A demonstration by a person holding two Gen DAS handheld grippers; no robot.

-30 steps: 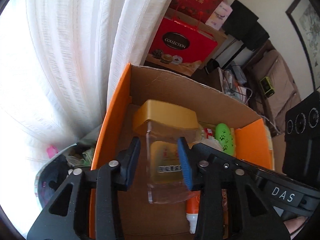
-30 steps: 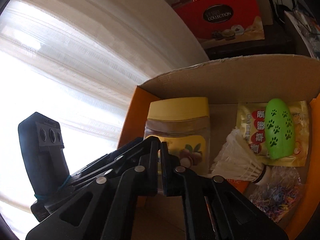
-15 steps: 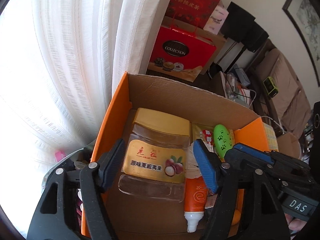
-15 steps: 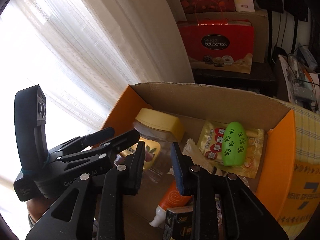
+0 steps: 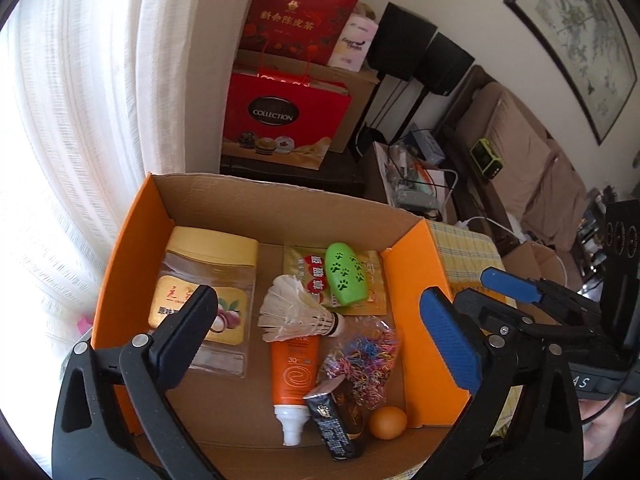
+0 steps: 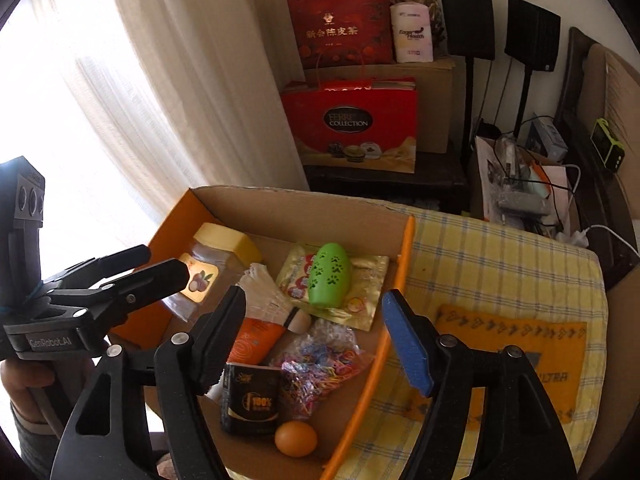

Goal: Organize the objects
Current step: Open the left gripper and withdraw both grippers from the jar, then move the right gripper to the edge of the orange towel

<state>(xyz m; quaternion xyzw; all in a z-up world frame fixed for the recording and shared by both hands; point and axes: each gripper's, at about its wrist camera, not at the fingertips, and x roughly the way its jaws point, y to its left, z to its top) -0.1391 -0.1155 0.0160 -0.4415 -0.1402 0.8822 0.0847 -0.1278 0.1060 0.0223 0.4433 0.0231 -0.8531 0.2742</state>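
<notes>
Both grippers had drawn back and upward from the cardboard box (image 5: pixel 280 216) since a second before, and the yellow-lidded jar (image 5: pixel 208 280), pinched earlier in the left gripper (image 5: pixel 320 328), now lay free on the box floor.

From the left wrist, that gripper's jaws had just been opening and stood spread wide with nothing between them. The jar lay beyond its left finger. Past the gap lay a shuttlecock (image 5: pixel 296 312), an orange tube (image 5: pixel 294 368), a green paw-print case (image 5: pixel 346 278) on a gold packet, a bag of coloured bands (image 5: pixel 360 360), a black carton (image 5: pixel 332 424) and an egg (image 5: pixel 387 422).

From the right wrist, the right gripper (image 6: pixel 312 344) had also just been opening, its jaws apart and empty. The jar (image 6: pixel 212 264) sat beyond its left finger, the box's orange wall (image 6: pixel 384 332) close to its blue-padded right one, and a yellow checked cloth (image 6: pixel 500 264) further right.
</notes>
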